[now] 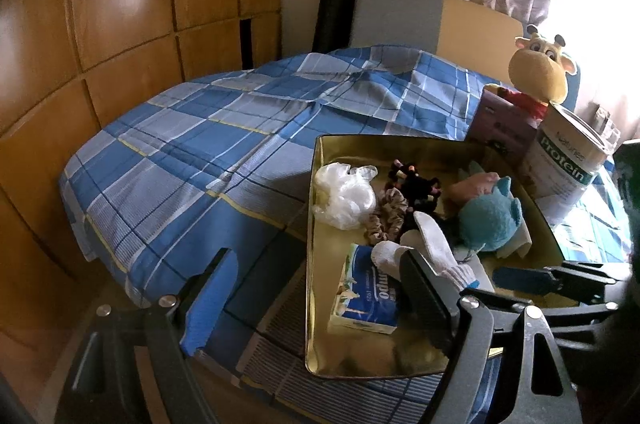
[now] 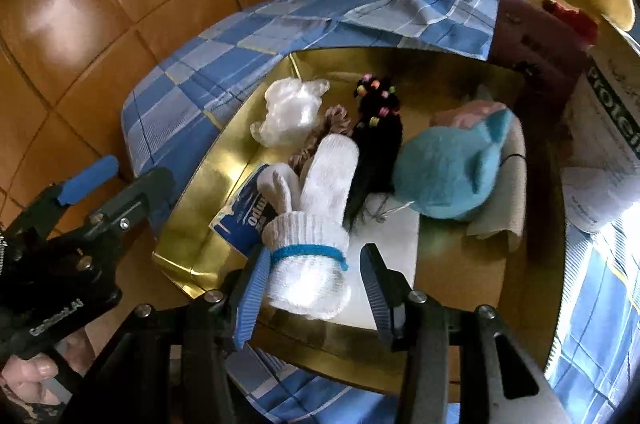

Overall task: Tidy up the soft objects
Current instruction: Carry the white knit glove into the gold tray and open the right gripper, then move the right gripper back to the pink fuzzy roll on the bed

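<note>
A gold tray (image 1: 316,304) (image 2: 188,236) lies on the blue checked bed. In it are a white glove (image 2: 316,208) (image 1: 432,248), a crumpled white plastic bag (image 1: 344,196) (image 2: 288,112), a brown scrunchie (image 1: 386,220), black hair ties with coloured beads (image 2: 378,112) (image 1: 416,180), a blue plush toy (image 2: 444,164) (image 1: 488,216) and a tissue pack (image 1: 364,300) (image 2: 244,220). My right gripper (image 2: 316,288) is open, its jaws on either side of the glove's cuff. My left gripper (image 1: 316,300) is open and empty at the tray's near left edge.
A protein tin (image 1: 568,164), a purple box (image 1: 504,128) and a yellow plush giraffe (image 1: 540,68) stand at the tray's far right. The bed (image 1: 200,152) spreads left. Wooden cupboards (image 1: 100,4) line the left wall.
</note>
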`<state>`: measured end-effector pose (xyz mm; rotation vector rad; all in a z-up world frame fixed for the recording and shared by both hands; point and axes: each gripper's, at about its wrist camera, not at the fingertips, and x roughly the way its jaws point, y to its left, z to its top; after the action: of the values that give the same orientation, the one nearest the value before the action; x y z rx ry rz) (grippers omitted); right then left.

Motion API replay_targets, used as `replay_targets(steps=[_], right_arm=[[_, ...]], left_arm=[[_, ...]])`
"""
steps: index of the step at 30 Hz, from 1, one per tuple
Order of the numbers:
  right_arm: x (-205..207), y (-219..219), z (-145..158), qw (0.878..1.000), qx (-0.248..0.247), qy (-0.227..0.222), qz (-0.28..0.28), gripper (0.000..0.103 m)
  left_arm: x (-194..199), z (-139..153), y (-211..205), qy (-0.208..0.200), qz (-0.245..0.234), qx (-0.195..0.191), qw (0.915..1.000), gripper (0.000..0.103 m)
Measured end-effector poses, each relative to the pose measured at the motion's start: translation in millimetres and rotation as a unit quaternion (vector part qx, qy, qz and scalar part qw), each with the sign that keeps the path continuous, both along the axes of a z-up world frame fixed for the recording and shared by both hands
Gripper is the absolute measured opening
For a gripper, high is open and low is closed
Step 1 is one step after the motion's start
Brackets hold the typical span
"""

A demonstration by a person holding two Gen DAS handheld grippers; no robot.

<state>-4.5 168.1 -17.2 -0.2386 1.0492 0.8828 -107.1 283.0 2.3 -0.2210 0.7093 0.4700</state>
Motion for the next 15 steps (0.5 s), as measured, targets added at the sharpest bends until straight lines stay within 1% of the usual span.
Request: replay_targets(steps=[8, 15], right_arm=[[5, -27, 19, 0.999, 0.031, -0.016, -0.030, 0.047], [14, -70, 37, 0.995, 0.057, -0.039, -0.072, 0.047]], left_arm=[[0, 9, -10, -0.007, -0.015, 0.008, 0.9998, 0.084], [4, 21, -26, -0.016, -0.043, 0.022, 0.9987, 0.084]])
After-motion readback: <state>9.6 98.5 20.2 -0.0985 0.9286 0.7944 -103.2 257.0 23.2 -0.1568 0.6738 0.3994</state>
